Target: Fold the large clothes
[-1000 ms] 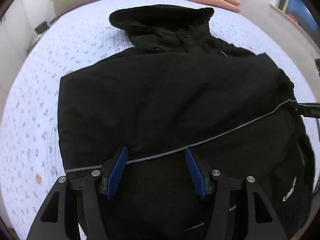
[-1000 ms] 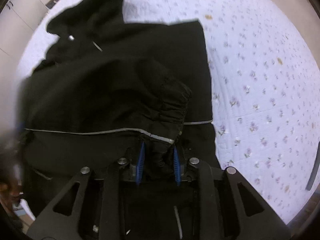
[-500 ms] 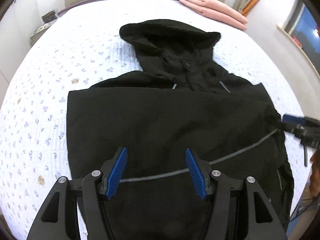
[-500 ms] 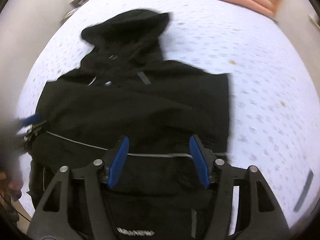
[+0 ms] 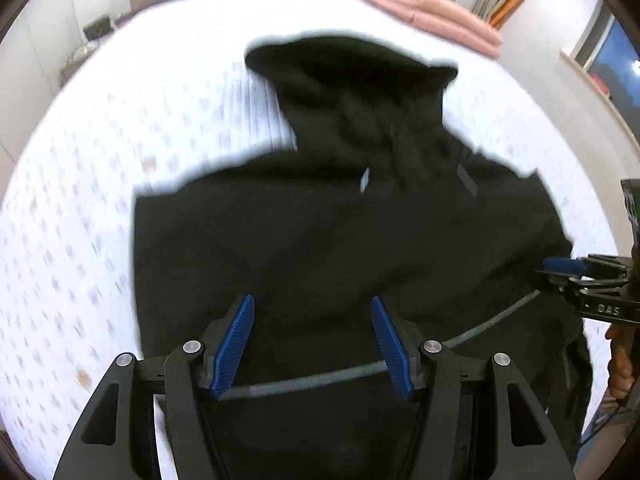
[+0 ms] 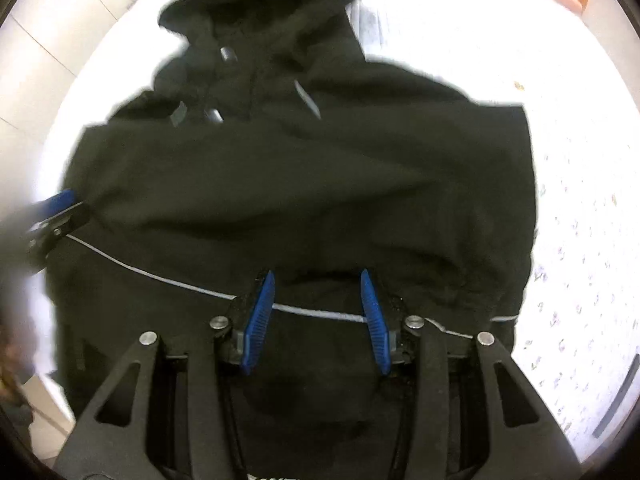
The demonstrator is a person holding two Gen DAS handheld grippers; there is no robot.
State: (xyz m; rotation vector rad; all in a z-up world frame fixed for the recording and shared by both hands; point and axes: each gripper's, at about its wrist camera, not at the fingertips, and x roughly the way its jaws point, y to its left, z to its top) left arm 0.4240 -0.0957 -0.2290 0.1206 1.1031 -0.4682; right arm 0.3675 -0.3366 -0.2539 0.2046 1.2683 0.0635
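Note:
A black hooded jacket (image 5: 328, 224) lies on the white bed, hood (image 5: 348, 64) at the far end, both sleeves folded in. A thin grey stripe (image 5: 320, 380) crosses its near part. My left gripper (image 5: 312, 340) is open and empty above the jacket's near edge. My right gripper (image 6: 316, 316) is open and empty above the same stripe (image 6: 320, 314) in the right wrist view, with the jacket (image 6: 304, 184) beyond it. The right gripper also shows at the right edge of the left wrist view (image 5: 576, 276); the left gripper shows at the left edge of the right wrist view (image 6: 56, 216).
The bed has a white quilted cover with small flowers (image 5: 80, 216). Folded pink bedding (image 5: 432, 16) lies at the far right by the headboard. A bedside stand (image 5: 96, 28) is at the far left. A wall ledge and window (image 5: 600, 64) are at the right.
One second ago my right gripper was shut on the jacket's cuff; it has let go and is open. Both grippers have drawn back toward the jacket's near edge.

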